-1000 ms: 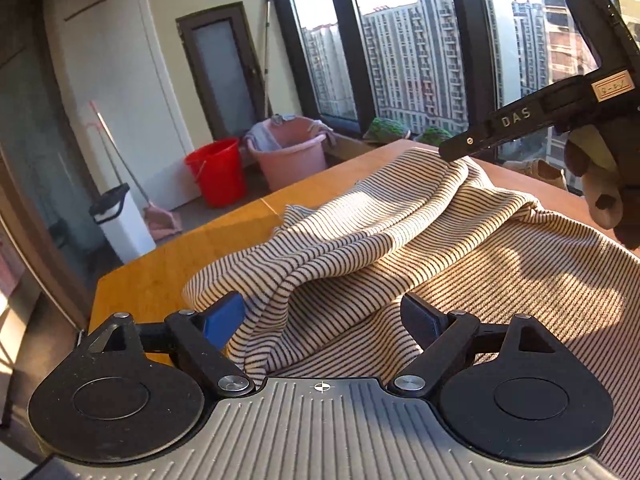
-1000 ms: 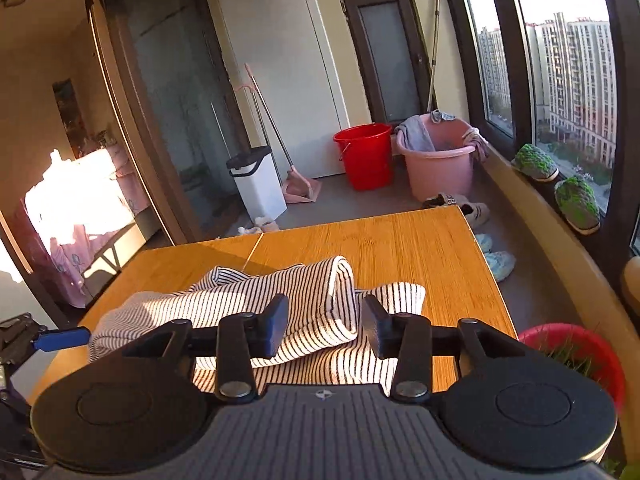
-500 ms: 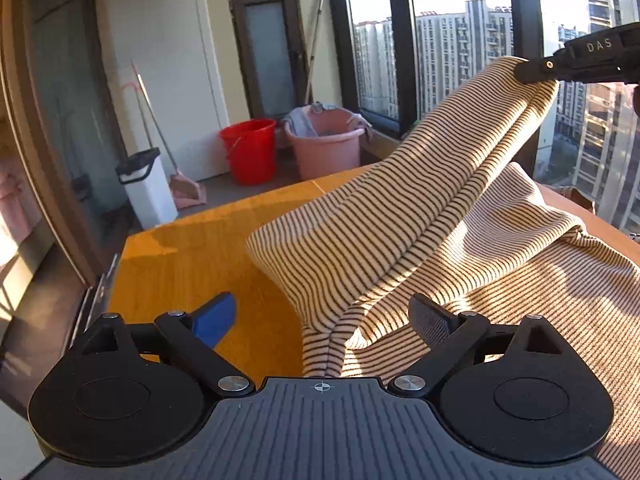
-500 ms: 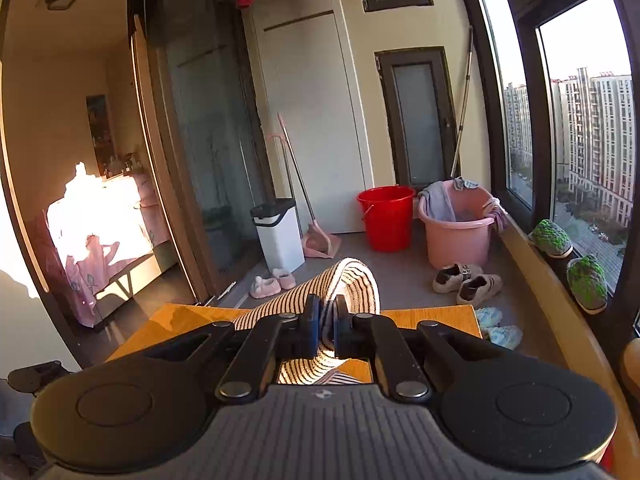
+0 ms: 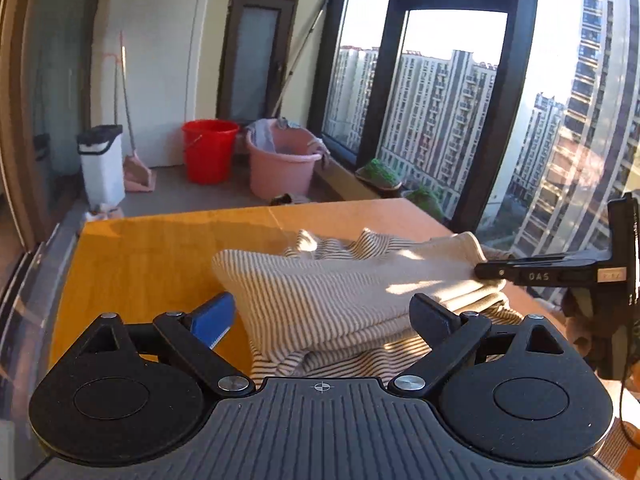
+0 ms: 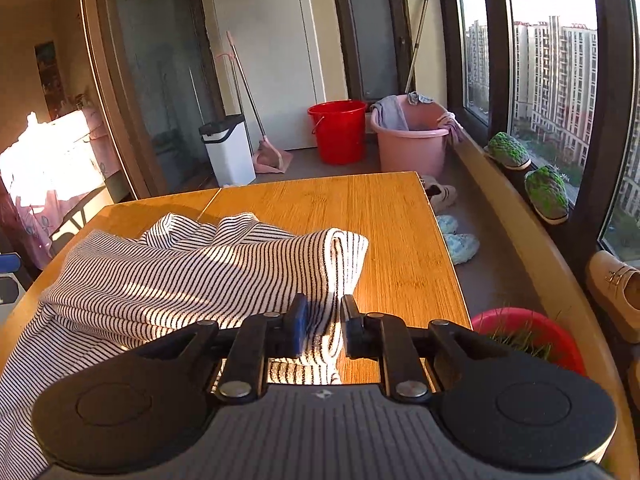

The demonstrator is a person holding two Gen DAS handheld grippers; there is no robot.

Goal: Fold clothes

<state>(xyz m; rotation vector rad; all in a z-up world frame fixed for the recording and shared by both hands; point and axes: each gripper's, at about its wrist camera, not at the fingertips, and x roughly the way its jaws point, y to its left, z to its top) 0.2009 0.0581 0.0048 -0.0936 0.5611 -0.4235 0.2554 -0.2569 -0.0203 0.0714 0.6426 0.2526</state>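
The right hand-held gripper [image 6: 323,330], jaws just parting, straddles the striped garment [image 6: 192,276]; the left hand-held gripper [image 5: 320,320] gapes empty (6 o'clock). The fold could slump across the bench [image 6: 340,208].

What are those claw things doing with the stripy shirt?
A person is folding a striped garment on a wooden table, holding a claw in each hand. The right claw has just laid a folded part down; its jaws have just been opening a little, with the cloth edge between them. The left claw hangs wide open above the near side of the cloth, gripping nothing. A red bucket and a pink tub stand behind.
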